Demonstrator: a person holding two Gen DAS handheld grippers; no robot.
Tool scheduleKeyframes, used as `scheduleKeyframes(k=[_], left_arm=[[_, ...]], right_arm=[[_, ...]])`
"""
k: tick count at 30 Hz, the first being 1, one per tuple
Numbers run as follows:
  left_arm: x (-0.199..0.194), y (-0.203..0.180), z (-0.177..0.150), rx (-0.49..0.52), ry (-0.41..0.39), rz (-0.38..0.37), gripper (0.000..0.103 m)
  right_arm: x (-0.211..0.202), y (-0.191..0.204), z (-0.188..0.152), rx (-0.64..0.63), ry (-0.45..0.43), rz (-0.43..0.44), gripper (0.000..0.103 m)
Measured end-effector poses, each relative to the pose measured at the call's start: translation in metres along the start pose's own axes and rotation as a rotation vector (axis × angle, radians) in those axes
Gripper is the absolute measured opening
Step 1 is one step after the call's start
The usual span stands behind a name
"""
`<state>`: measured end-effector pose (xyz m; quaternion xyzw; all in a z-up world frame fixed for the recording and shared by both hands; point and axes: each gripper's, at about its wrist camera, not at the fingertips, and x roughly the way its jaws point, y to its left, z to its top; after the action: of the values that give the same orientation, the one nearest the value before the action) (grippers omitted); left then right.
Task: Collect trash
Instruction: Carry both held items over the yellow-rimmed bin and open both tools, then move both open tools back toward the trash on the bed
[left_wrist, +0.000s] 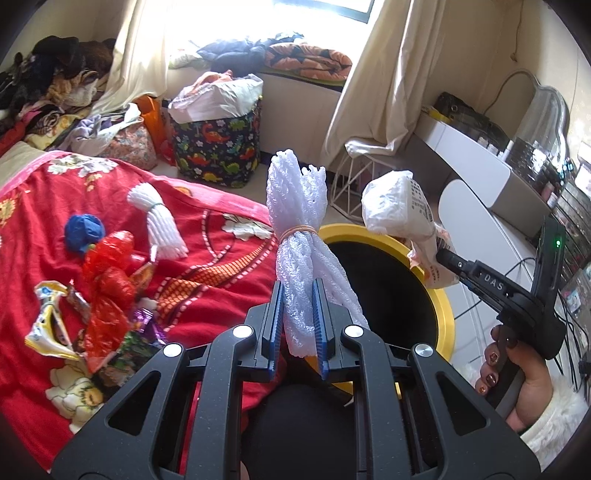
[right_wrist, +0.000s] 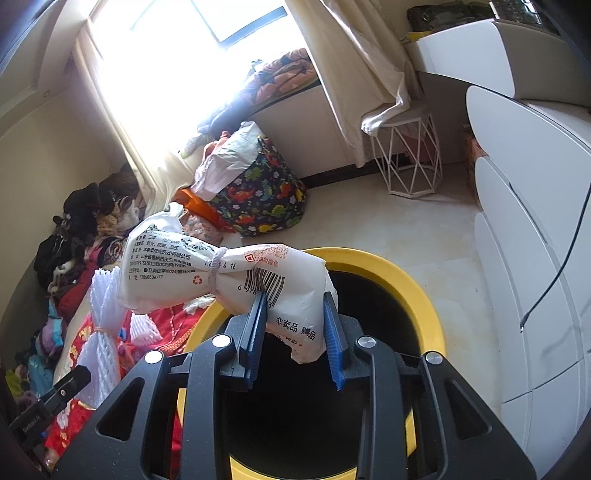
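Foam netting bundle (left_wrist: 299, 236) stands pinched in your left gripper (left_wrist: 298, 325) at the yellow-rimmed bin's (left_wrist: 441, 302) near edge. Your right gripper (right_wrist: 295, 332) clamps a banded white wrapper (right_wrist: 229, 277) over that bin's mouth, seemingly clear of its rim; more wrappers (left_wrist: 107, 295) lie on the red bedspread (left_wrist: 207, 236) beside the bin.

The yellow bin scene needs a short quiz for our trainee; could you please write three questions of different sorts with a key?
1. True or false: the left gripper is shut on a red wrapper.
2. What does the right gripper hold? A) a blue ball B) a white printed plastic bag tied with a band C) a dinosaur-print basket
3. Fill in: both held items hang above the ___ with the yellow rim.

Key
1. False: it is shut on the white foam net bundle.
2. B: the white printed plastic bag.
3. Bin: the yellow bin with its dark opening.
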<state>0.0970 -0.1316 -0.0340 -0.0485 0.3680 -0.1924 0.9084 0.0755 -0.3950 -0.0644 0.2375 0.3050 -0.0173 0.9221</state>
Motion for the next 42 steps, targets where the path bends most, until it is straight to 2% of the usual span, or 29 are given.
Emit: scheduleKeyframes(k=[8,11,12,14,15,16,22,28,42], left_arm=[[0.016,-0.020,-0.006,0.032,0.043,-0.031,0.011],[0.022,-0.026,-0.008,0.041,0.060,-0.034,0.011],[0.025,-0.027,-0.008,0.041,0.065,-0.031,0.013],[0.031,-0.027,-0.009,0.034,0.087,-0.044,0.028],[0.032,-0.026,-0.010,0.027,0.092,-0.051,0.045],[0.033,-0.027,-0.011,0.023,0.091,-0.056,0.055],[0.028,-0.026,-0.011,0.018,0.065,-0.047,0.072],[0.018,-0.018,-0.007,0.008,0.018,-0.011,0.076],[-0.011,0.016,0.005,-0.038,-0.089,0.074,0.077]], right_arm=[[-0.003,-0.013,0.000,0.048,0.000,-0.042,0.030],[-0.003,-0.017,0.000,0.066,0.003,-0.048,0.035],[-0.005,-0.017,-0.001,0.078,0.003,-0.050,0.043],[-0.006,-0.021,-0.002,0.107,0.003,-0.053,0.054],[-0.005,-0.022,-0.001,0.111,0.003,-0.061,0.059],[-0.005,-0.022,-0.001,0.111,0.002,-0.067,0.059],[-0.004,-0.013,-0.002,0.061,-0.004,-0.077,0.065],[-0.005,0.002,-0.002,-0.006,-0.012,-0.049,0.071],[-0.005,0.036,-0.006,-0.093,0.005,0.003,0.072]])
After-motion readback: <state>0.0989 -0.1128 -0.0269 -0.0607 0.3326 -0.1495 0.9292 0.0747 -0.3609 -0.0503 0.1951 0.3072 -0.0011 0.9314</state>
